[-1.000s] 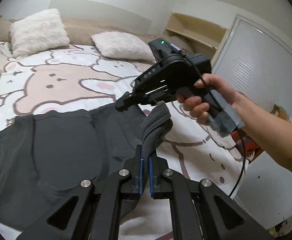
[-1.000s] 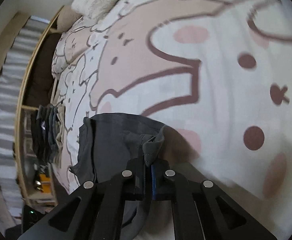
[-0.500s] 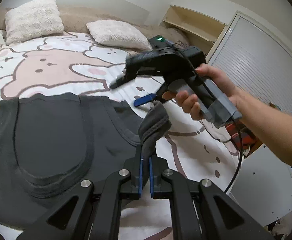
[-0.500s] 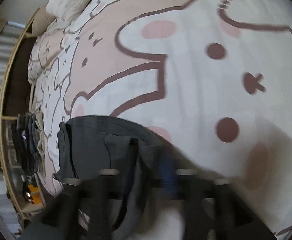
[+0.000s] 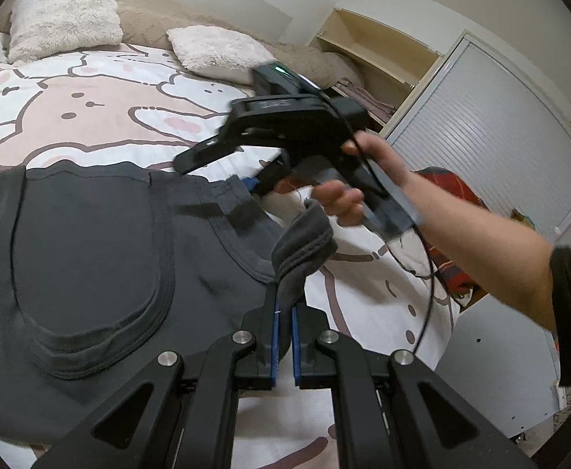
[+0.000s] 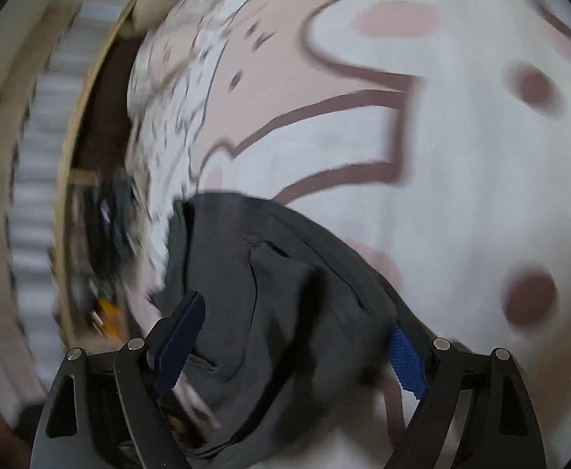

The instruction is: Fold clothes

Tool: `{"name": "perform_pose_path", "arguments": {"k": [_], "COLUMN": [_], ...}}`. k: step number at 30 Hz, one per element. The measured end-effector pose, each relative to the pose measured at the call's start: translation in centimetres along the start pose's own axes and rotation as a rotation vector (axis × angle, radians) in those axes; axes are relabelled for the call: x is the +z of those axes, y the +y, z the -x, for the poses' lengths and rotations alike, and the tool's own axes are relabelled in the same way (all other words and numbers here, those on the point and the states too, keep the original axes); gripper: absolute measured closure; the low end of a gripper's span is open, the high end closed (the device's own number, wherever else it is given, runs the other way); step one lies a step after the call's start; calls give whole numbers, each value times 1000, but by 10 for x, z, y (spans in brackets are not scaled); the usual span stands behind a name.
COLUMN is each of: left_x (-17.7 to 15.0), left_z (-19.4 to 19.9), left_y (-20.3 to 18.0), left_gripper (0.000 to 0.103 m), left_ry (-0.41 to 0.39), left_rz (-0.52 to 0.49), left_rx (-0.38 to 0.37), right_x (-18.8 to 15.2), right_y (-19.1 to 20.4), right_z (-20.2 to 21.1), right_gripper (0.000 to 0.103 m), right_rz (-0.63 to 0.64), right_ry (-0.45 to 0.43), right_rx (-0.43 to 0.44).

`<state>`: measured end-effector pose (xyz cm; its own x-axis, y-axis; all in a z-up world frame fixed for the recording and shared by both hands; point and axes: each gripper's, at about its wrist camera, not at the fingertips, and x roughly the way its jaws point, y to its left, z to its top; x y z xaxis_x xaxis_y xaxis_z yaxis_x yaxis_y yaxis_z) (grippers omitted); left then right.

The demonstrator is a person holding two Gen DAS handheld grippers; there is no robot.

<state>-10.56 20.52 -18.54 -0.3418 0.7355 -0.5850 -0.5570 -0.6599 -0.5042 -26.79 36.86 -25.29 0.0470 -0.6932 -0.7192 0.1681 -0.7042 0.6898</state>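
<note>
A: So, what is the left tool point(image 5: 284, 328) doing?
B: It is pinching a bunched corner of the dark grey shirt point(image 5: 90, 242).
A: And the right tool point(image 6: 289, 348)?
B: It is gaping wide, gripping nothing, hovering over the shirt's edge.
A: Where is the shirt lying?
B: It is lying spread on the cartoon-print bed point(image 5: 102, 117), below two pillows point(image 5: 65, 11).

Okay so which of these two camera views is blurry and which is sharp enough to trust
Left wrist view: mostly sharp; the left gripper pinching the dark grey shirt is crisp, only the moving right gripper and hand smear. Right wrist view: heavy motion blur throughout, worst along the left edge; the bedsheet pattern streaks. Both bend strongly at the fisheye rim.
</note>
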Motion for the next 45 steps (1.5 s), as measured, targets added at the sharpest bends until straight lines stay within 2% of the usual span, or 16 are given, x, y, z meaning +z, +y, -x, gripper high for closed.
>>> {"name": "perform_pose_path", "arguments": {"k": [1,3,5,7,8,17,19,22,29,37,42,43,45], "left_x": [0,0,-1,-1,0,-7,-9,-12,-25,-42,-53,-55,-59], "left_z": [0,1,2,5,7,47,57,72,100,128,145,147,151], "left_y": [1,2,3,4,5,31,38,49,72,98,114,116,119], "left_gripper": [97,97,97,97,97,97,97,97,97,97,97,97,97], "left_ry": [-1,-2,-4,-11,-17,-74,-87,-106,-152,-203,-235,-236,-240], "left_rz": [2,6,10,19,25,127,152,189,253,317,356,357,360], "left_rx": [1,2,3,2,0,46,59,79,108,135,152,158,171], "right_x": [5,11,12,13,14,19,24,36,59,79,92,94,95], "right_y": [6,15,23,30,33,66,86,113,131,171,182,183,186], "right_z": [-4,-7,-4,-1,0,13,9,-9,-62,-100,-122,-127,-132], "right_gripper": [16,26,59,78,83,86,86,86,86,86,86,86,85], "right_rz": [36,70,60,49,44,-3,2,20,-15,15,8,5,-1], "right_ry": [24,46,38,29,25,-13,-11,21,130,179,194,199,194], "right_rx": [-23,-57,-89,-121,-137,-280,-303,-369,-549,-653,-724,-734,-698]}}
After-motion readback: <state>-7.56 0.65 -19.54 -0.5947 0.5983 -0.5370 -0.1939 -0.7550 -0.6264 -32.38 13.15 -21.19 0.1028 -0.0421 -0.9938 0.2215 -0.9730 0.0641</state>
